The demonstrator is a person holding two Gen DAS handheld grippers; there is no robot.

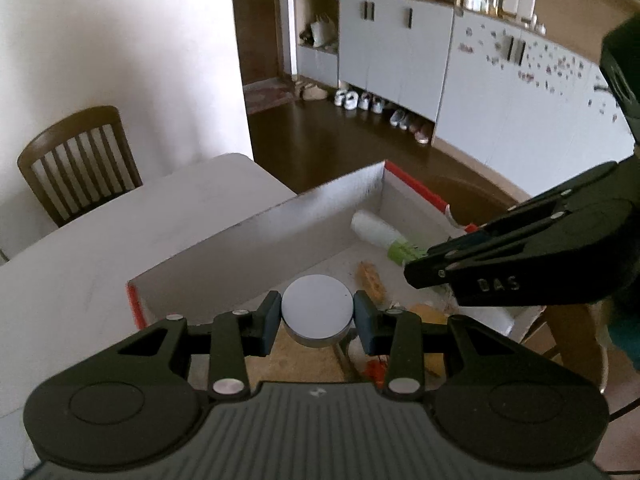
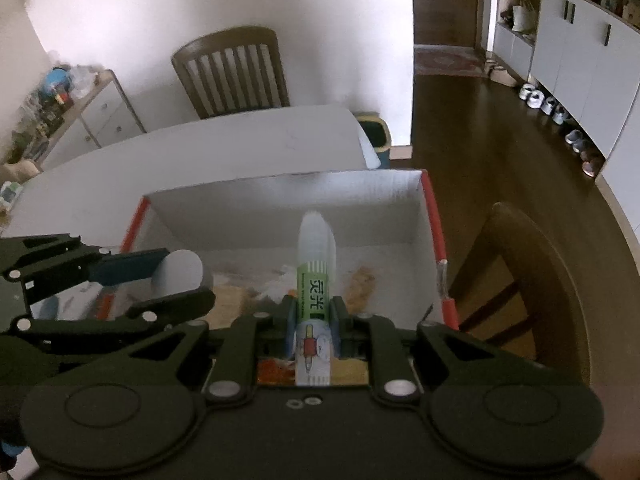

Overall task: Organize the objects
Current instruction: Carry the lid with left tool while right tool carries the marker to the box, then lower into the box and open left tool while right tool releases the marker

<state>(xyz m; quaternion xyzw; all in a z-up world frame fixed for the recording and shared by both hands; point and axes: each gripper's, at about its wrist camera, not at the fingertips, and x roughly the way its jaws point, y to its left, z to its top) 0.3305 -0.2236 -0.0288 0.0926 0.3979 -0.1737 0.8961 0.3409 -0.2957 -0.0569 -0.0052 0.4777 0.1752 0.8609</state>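
My left gripper (image 1: 317, 318) is shut on a round grey tin (image 1: 318, 310), held over the near part of an open cardboard box (image 1: 304, 216) with red outer edges. In the right wrist view the same tin (image 2: 180, 274) shows at the left, between the left gripper's fingers. My right gripper (image 2: 313, 326) is shut on a white tube with a green label (image 2: 314, 280), which points forward over the box (image 2: 280, 188). That tube (image 1: 384, 238) sticks out of the right gripper's fingers at the right of the left wrist view. Several small items, one of them a brownish piece (image 2: 360, 286), lie on the box floor.
The box stands on a white table (image 2: 224, 136). A wooden slat-back chair (image 2: 236, 70) stands behind the table, another chair (image 2: 524, 280) at the box's right side. White cabinets (image 1: 400, 44) with shoes under them line the far wall, beyond a dark wooden floor.
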